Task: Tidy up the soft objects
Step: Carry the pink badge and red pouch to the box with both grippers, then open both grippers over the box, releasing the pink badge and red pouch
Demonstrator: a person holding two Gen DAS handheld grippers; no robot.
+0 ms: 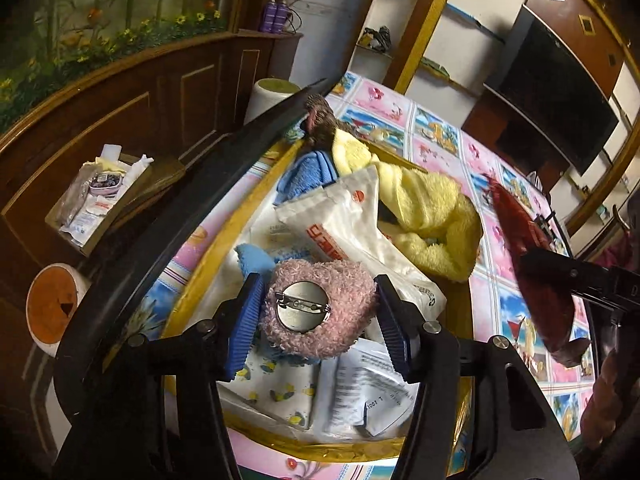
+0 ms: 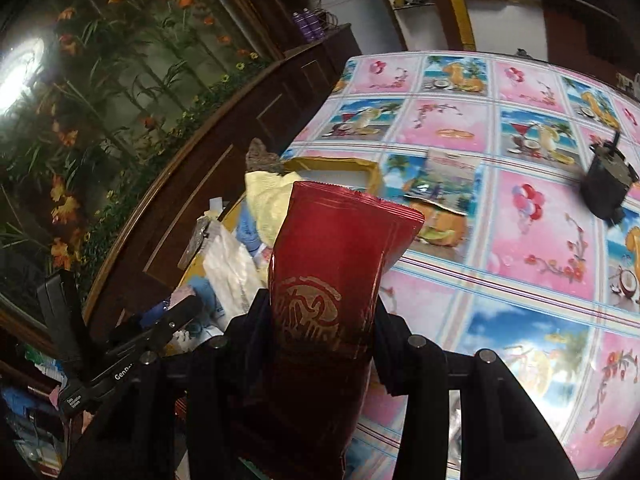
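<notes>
My left gripper (image 1: 318,316) has its blue pads (image 1: 244,322) against both sides of a fuzzy pink brooch (image 1: 320,314), metal pin back facing the camera, above a yellow-rimmed cardboard box (image 1: 256,196). The box holds a yellow towel (image 1: 424,208), a blue cloth (image 1: 308,172), white packets (image 1: 344,216) and papers. My right gripper (image 2: 324,312) is shut on a dark red foil pouch (image 2: 332,256) with a gold emblem, held upright above the table to the right of the box. The pouch also shows in the left wrist view (image 1: 532,256).
The table (image 2: 520,240) has a pink and blue picture cloth. A leaflet (image 2: 444,184) and a small black device (image 2: 608,184) lie on it. A wooden cabinet (image 1: 120,112) stands to the left, with a tray of packets (image 1: 96,196) and a white tube (image 1: 56,304).
</notes>
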